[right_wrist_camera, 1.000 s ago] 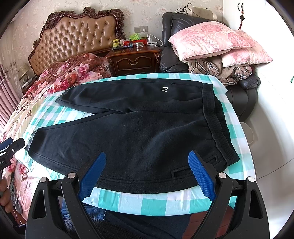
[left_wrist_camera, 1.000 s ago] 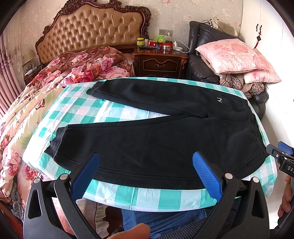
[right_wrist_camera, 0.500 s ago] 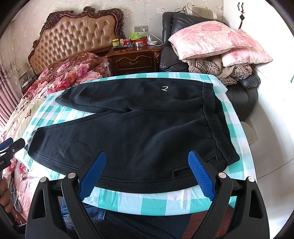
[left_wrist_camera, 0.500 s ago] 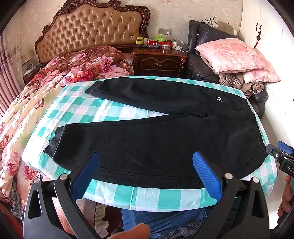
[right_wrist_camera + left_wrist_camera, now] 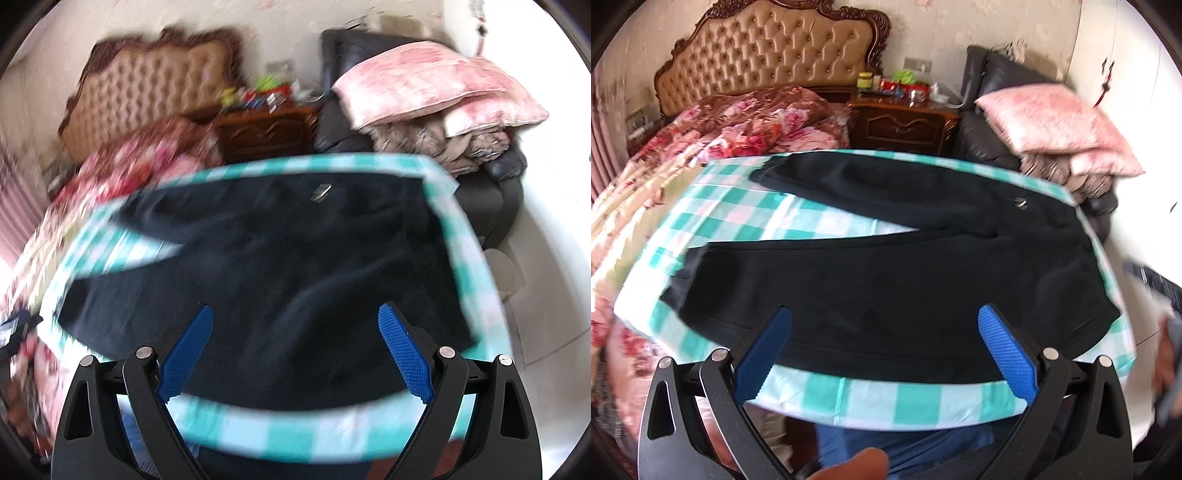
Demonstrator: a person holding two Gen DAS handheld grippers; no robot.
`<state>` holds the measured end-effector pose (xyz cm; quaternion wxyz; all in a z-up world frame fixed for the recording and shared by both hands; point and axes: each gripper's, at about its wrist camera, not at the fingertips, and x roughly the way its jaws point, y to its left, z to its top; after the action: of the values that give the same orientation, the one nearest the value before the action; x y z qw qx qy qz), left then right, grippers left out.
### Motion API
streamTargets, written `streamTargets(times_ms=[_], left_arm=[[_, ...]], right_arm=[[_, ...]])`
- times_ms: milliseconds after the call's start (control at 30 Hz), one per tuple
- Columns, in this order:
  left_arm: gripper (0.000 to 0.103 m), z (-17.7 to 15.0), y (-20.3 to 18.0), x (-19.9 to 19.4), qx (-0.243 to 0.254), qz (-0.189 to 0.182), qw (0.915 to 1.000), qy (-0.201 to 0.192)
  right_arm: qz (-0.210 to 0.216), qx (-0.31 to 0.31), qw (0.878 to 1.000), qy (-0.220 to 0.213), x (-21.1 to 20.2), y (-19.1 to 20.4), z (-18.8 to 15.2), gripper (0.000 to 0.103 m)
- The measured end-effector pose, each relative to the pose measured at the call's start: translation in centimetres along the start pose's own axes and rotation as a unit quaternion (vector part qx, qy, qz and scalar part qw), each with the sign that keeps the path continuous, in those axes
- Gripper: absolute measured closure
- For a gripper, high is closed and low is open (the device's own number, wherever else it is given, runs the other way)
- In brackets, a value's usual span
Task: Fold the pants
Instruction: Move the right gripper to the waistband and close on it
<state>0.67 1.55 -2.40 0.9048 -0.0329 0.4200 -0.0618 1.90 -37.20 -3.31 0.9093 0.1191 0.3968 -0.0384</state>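
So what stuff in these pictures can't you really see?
- Small things on the nightstand: too small in the left view, smeared by blur in the right.
- Logo on the pants: blurred, unreadable.
- Near edge of the checkered cloth: partly covered by the right gripper.
- Right gripper in the left view: only a blur at the edge.

The only mark I can make out is a small pale logo on the black pants point(image 5: 886, 295), near the waistband on the far leg point(image 5: 1020, 202); it is smeared in both my views and I cannot read its shape or any letters. Nothing else here carries text I can read
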Motion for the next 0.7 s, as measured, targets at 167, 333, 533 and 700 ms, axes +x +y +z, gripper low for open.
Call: streamTargets(times_ms=[167, 333, 533, 700], left_arm=[[0.002, -1.0, 0.1, 0.8, 0.025, -0.059, 0.9966, -0.051], [0.002, -1.0, 0.7, 3.9, 0.015, -0.123, 0.9923, -0.005], [0.002, -0.2, 2.4, 6.8, -0.01, -0.12, 0.9925, 0.018], [0.002, 0.5, 4.4, 8.8, -0.047, -0.115, 0.9916, 0.037]], right_arm=[[-0.081, 0.065, 0.994, 0.035, 9.9, -12.7, 8.0, 0.014], [-0.064, 0.015, 0.993, 0.101, 19.9, -14.9, 11.8, 0.014], [-0.039, -0.021, 0.991, 0.13, 26.7, -15.1, 13.9, 0.014], [-0.036, -0.044, 0.988, 0.144, 29.8, -15.0, 14.7, 0.015]])
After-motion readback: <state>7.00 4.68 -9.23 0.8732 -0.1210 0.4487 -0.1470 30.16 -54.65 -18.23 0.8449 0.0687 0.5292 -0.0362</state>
